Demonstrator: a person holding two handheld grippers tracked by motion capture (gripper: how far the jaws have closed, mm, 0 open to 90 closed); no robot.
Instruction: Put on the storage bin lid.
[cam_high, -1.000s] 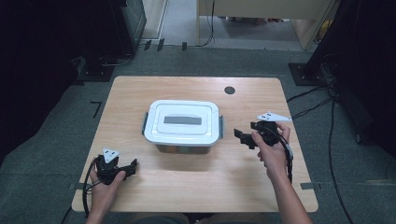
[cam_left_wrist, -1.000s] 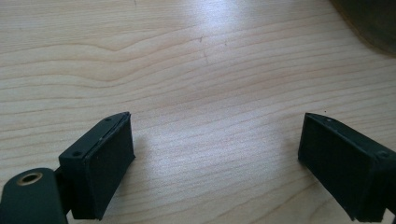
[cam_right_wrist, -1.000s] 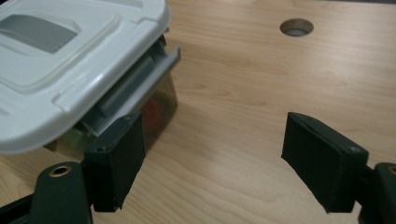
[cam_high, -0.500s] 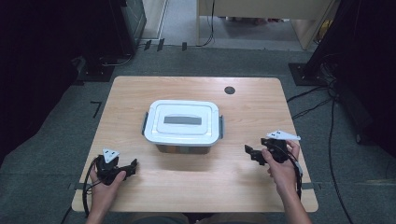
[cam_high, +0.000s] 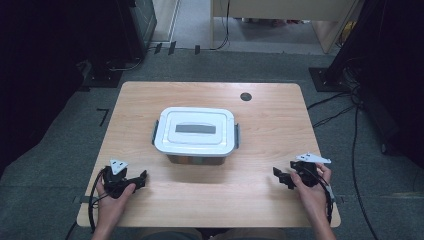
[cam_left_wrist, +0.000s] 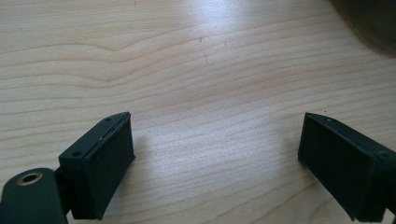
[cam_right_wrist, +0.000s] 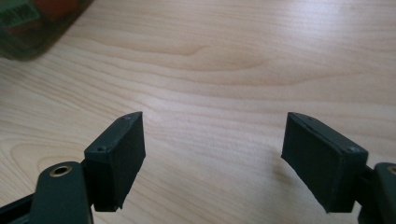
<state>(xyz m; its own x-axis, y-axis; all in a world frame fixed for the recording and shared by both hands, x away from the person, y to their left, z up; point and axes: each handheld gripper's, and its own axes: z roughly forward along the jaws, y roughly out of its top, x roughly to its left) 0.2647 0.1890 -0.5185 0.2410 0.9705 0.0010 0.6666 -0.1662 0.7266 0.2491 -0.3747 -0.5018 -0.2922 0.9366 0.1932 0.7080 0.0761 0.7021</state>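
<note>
A white-lidded plastic box (cam_high: 195, 131) with grey side latches stands shut in the middle of the wooden table (cam_high: 210, 95). My left gripper (cam_high: 142, 179) rests low over the near left part of the table, held in a hand. Its jaws stand open over bare wood (cam_left_wrist: 212, 140). My right gripper (cam_high: 281, 177) is near the front right edge, also in a hand. It is open with nothing between its fingers (cam_right_wrist: 212, 149). A corner of the box (cam_right_wrist: 28, 23) shows blurred at the upper left of the right gripper view.
A small dark round hole (cam_high: 245, 96) sits near the table's far right. Cables (cam_high: 340, 110) run over the grey floor to the right. Dark equipment stands at the back left and right. Bare wood lies in front of the box between the two grippers.
My right gripper has moved from beside the box's right end toward the front right edge of the table and sunk lower. The left gripper and the box have stayed put.
</note>
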